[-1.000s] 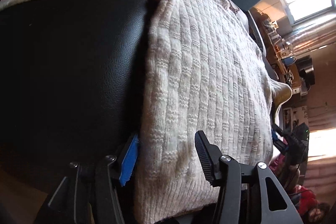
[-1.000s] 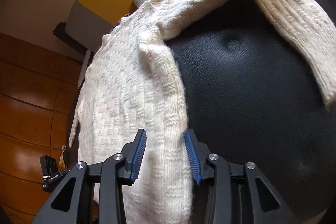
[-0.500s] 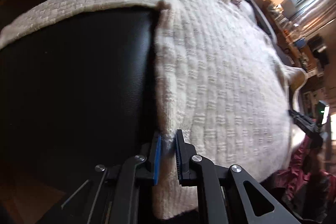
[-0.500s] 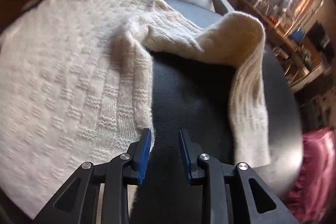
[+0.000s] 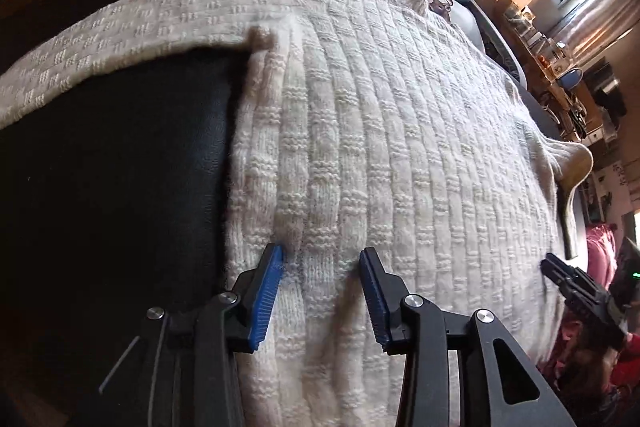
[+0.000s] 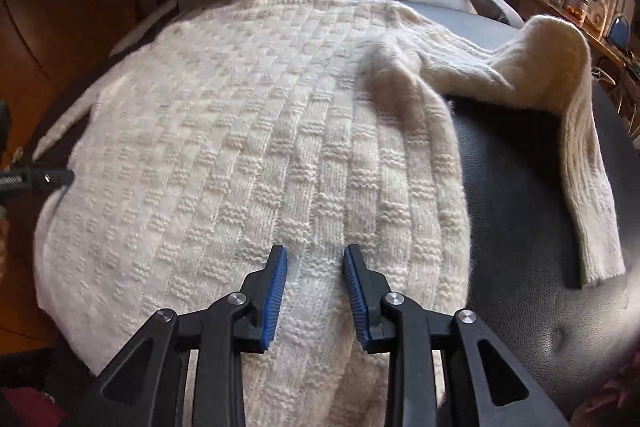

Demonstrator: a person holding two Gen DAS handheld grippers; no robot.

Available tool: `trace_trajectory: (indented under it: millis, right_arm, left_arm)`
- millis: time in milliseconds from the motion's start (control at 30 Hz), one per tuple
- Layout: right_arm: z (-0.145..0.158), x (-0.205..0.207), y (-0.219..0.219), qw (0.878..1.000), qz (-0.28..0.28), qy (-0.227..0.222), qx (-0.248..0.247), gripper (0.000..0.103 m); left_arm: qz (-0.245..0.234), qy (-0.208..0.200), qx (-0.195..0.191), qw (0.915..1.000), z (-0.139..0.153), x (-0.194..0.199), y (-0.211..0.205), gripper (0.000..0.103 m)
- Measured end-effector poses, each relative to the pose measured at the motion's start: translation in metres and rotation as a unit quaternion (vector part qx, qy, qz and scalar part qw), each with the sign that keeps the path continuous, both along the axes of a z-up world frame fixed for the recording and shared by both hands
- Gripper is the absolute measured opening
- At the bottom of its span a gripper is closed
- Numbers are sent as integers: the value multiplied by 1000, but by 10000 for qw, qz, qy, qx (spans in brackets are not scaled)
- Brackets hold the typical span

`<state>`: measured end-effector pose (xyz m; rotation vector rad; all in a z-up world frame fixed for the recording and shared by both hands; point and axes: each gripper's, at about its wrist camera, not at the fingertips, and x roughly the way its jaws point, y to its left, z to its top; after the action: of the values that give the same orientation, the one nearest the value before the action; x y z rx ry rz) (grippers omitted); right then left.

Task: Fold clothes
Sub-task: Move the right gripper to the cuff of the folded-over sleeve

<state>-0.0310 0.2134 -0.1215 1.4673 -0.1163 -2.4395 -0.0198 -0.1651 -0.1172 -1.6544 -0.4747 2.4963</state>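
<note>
The cream sweater lies spread flat on a black leather seat, one sleeve bent out to the right. Left tongs gape wide over the hem near its left edge, right tongs parted over the hem too, neither gripping

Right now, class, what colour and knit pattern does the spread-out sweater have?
Cream-white sweater, knitted in a raised basket-weave check; the right wrist view shows it best.
</note>
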Motion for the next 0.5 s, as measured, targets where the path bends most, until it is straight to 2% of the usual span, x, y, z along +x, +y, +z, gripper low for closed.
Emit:
trace_trajectory:
  millis: [100,200,300,367,433,467,500]
  right_arm:
    - [2,2,22,9974,-286,-84,-656,29]
    - [17,11,62,9894,-918,144,-1115,29]
    - [31,32,126,9655,-1756,414,-1877,30]
    - [36,47,167,9473,-2359,510,-2106,32]
    - [47,58,191,9460,-2860,578,-1412,37]
    - [53,61,192,9508,-2909,668,-828,39]
    - [57,62,191,9556,-2814,748,-442,39]
  left_arm:
    - [198,-22,154,9997,4,4,-7,41]
    - [365,-23,354,9987,15,1,-3,42]
    - [139,38,474,9988,23,-13,29,46]
    - [-201,53,482,9986,24,-24,61,48]
    - [-540,68,489,9973,26,-35,92,49]
    - [-701,54,522,9962,26,-39,108,49]
    - [-858,31,569,9947,24,-42,123,49]
